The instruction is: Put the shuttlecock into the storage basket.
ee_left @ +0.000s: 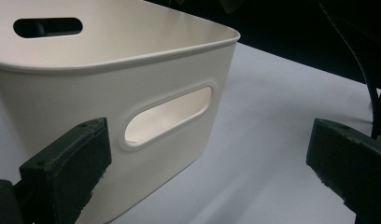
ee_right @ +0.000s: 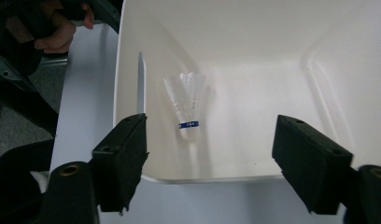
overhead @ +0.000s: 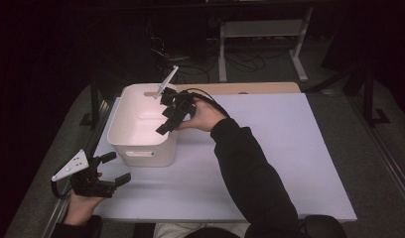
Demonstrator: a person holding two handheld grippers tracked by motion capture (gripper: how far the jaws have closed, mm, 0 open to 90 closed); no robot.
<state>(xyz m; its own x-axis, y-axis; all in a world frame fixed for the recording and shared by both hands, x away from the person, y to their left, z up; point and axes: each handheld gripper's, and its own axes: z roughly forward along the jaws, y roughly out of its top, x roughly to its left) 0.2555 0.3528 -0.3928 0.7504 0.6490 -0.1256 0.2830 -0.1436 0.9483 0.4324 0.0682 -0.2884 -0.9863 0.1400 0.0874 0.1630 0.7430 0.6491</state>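
Observation:
A white plastic bin (overhead: 143, 148) with slot handles stands on the left part of the table. My right gripper (overhead: 166, 124) hangs over its right rim and points down into it, jaws open with nothing between the pads. In the right gripper view a white feather shuttlecock (ee_right: 187, 105) with a blue band sits inside the bin (ee_right: 254, 56), cork toward the camera, below and clear of my right gripper (ee_right: 209, 135). My left gripper (overhead: 120, 167) rests open near the table's front left corner. In the left gripper view my left gripper (ee_left: 207, 154) faces the bin's handle wall (ee_left: 62, 93).
The white tabletop (overhead: 270, 148) stretches to the right of the bin. A wooden strip (overhead: 250, 88) runs along its far edge. Behind it are a white desk frame (overhead: 260, 29) and cables on the dark floor. The person's left hand (ee_right: 58, 32) shows beyond the bin.

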